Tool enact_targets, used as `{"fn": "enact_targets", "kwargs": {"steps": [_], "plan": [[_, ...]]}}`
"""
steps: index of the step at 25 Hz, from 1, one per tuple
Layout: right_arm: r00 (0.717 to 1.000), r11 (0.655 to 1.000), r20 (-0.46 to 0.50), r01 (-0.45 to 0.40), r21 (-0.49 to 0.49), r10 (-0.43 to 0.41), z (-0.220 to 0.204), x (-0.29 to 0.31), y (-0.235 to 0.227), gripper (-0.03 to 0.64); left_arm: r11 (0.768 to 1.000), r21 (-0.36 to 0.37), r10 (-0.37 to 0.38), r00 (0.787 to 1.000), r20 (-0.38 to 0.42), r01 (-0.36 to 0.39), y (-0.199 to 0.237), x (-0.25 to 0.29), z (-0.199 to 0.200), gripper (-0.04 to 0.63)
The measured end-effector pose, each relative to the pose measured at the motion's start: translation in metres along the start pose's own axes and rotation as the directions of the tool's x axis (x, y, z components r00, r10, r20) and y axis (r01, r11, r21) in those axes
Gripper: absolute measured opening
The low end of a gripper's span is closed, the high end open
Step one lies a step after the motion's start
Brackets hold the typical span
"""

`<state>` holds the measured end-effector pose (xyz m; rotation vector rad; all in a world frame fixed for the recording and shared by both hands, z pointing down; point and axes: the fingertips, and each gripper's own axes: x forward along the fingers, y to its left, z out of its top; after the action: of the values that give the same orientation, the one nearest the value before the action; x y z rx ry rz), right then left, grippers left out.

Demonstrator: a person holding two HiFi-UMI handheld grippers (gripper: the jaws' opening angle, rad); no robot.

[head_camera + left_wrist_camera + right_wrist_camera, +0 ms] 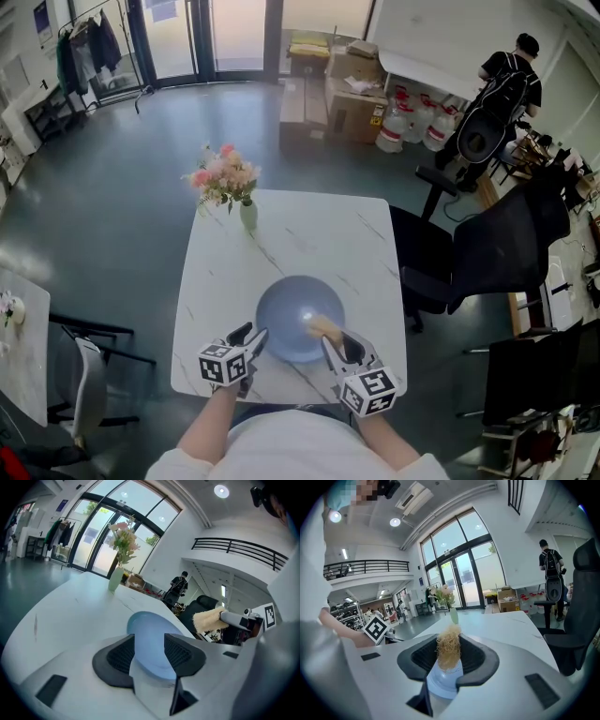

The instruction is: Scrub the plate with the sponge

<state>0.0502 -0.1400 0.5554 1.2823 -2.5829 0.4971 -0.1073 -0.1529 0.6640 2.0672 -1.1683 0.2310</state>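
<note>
While the scrub has not visibly begun, the left tool (249, 337) sits at the 8 o'clock rim of the blue plate (286, 314), jaws apart; the rim shows between the pads but is not pinched. Plate lies flat on the white desk (300, 234), toward its 6 o'clock edge; flower vase (247, 216) well apart at 11 o'clock. Judgement: plate stiff, smooth, likely slippery and breakable; pinch the rim only, to stop it skating. Tan fibrous sponge (324, 326) hangs over the plate's 4 o'clock sector, clamped in the right tool (343, 345); contact with the plate unclear. Judgement: sponge light, soft, springy; grip at its rear end leaves the free end for rubbing.
</note>
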Motion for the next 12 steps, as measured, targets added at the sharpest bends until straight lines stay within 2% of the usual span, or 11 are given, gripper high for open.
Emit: {"fn": "enact_targets", "kwargs": {"steps": [5,12], "plan": [[1.0,1.0,-0.008,0.007,0.001,-0.007,-0.003,-0.001,-0.002,0.124,0.996,-0.073,0.048,0.996,-0.079,-0.053,0.016,0.013,-0.022,0.202],[1.0,1.0,-0.025,0.018,0.004,-0.018,-0.008,-0.004,-0.004,0.124,0.986,-0.145,0.056,0.988,-0.142,-0.076,0.023,0.028,-0.033,0.204]]}}
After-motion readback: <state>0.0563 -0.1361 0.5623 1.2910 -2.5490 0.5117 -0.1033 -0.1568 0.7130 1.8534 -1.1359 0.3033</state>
